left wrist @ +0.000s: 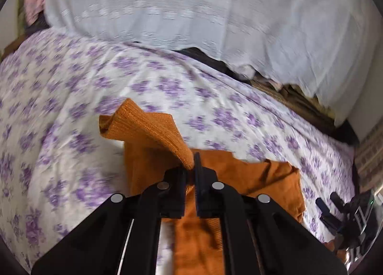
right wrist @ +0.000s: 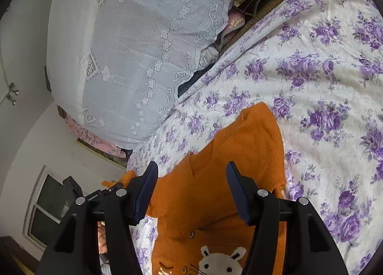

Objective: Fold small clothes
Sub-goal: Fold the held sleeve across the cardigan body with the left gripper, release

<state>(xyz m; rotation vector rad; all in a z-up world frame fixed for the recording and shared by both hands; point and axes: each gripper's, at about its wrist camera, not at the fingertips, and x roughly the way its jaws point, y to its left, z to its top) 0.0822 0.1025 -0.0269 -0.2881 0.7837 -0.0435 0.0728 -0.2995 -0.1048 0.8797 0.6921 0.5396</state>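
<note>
Orange sweater (right wrist: 215, 191) is barely folded: left gripper (left wrist: 191, 174) pinches its sleeve (left wrist: 148, 129) aloft, right gripper (right wrist: 191, 193) hovers wide, empty.

The left view is motion-blurred: the flowers on the sheet (left wrist: 71, 88) smear. The sweater (left wrist: 215, 179) runs behind the left fingers (left wrist: 178, 179) and off the bottom edge. In the right view the rabbit (right wrist: 221, 260) is cut by the bottom edge. Things under the lace cover (right wrist: 134, 42) are mostly hidden.
</note>
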